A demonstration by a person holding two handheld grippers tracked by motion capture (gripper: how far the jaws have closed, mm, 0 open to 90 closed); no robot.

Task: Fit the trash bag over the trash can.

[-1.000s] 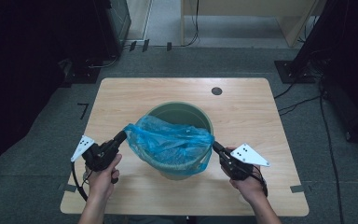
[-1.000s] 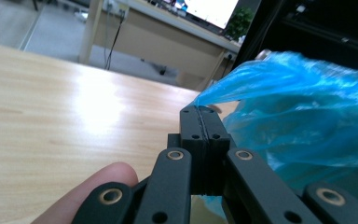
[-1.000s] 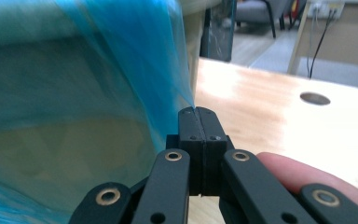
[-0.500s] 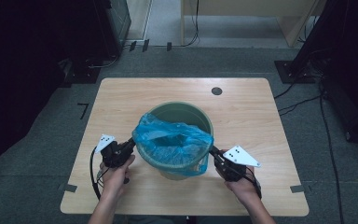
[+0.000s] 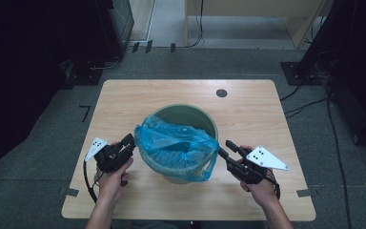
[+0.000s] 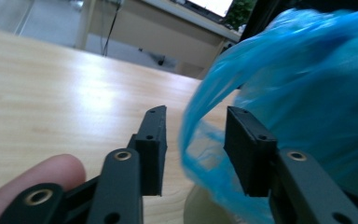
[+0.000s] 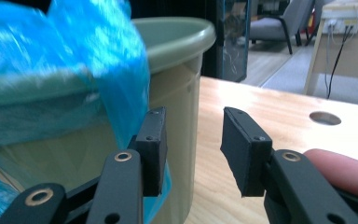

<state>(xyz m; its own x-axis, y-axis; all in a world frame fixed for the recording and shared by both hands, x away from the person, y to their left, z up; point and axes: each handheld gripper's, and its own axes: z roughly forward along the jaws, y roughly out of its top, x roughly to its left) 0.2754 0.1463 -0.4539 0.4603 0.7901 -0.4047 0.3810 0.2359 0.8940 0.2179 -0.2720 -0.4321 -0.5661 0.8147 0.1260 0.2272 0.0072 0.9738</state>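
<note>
Looking down from the high view, a round green plastic bin [image 5: 198, 116] stands in the middle of a light wooden table [image 5: 138, 100], and a thin blue plastic bag [image 5: 174, 148] is pulled over the near half of its rim. The left gripper [image 5: 129, 141] sits just beside the bag's left edge, held by the person's left hand [image 5: 112, 174]. The right gripper [image 5: 226, 148] sits just beside the bag's right edge, held by the right hand [image 5: 262, 188]. Both sets of jaws have just been opening. A small dark round hole [image 5: 221, 93] is in the table behind the bin. In the left gripper view, the left gripper [image 6: 196, 140] has its two black jaws partly open, and a fold of the blue bag [image 6: 307, 93] hangs loose in the gap, with no pad pressing on it. In the right gripper view, the right gripper [image 7: 193, 144] is also partly open. The blue bag [image 7: 74, 60] lies against the outside of its left jaw, and the gap between the jaws has nothing in it. The green bin [image 7: 177, 74] stands close in front.
</note>
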